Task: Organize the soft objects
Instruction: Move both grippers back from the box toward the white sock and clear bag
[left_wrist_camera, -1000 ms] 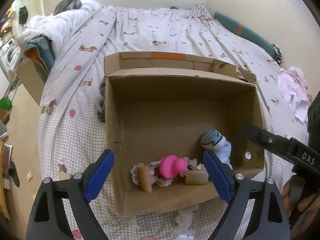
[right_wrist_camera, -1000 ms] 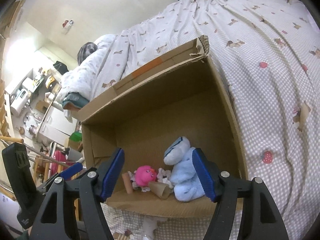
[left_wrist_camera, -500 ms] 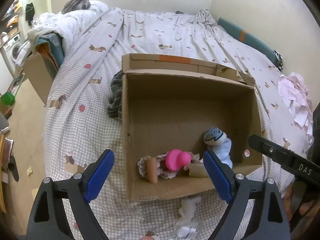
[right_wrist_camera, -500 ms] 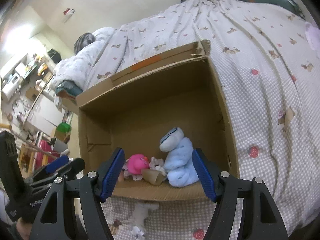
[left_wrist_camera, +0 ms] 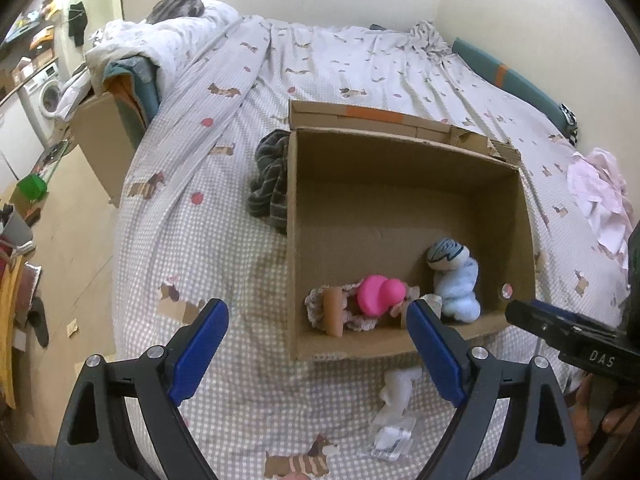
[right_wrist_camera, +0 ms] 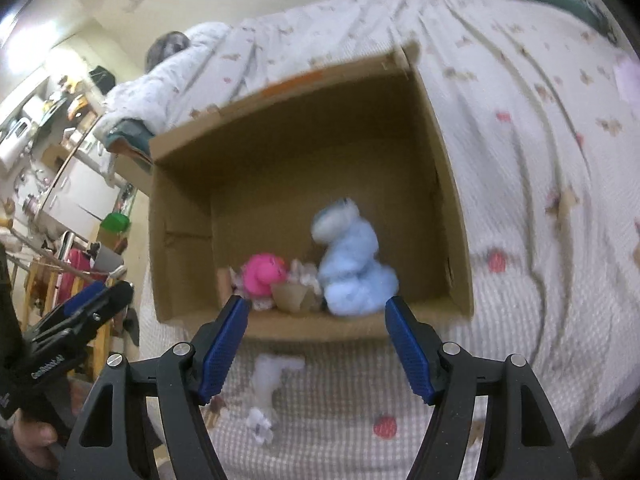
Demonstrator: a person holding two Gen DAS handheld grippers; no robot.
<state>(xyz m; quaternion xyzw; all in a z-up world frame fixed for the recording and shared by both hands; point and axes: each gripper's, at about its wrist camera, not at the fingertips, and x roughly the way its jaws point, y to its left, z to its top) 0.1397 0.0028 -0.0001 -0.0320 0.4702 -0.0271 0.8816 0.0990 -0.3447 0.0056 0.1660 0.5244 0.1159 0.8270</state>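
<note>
From the left wrist, the left gripper (left_wrist_camera: 316,350) hangs wide and empty over the bed (left_wrist_camera: 224,240), short of the cardboard box (left_wrist_camera: 294,240); better to go for the white scrap (left_wrist_camera: 394,396) or the striped cloth (left_wrist_camera: 270,178) outside it – approaching low. From the right wrist (blurred), the right gripper (right_wrist_camera: 316,346) gapes empty too – the box holds a blue plush (right_wrist_camera: 354,264) and pink toy (right_wrist_camera: 264,274) at its near wall

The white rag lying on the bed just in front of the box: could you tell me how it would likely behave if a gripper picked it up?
The white rag lies crumpled and flat against the bedspread, so it is probably floppy and would dangle. It looks thin, so likely light. It should not roll or tip, though a pinch might catch the cover beneath.
</note>
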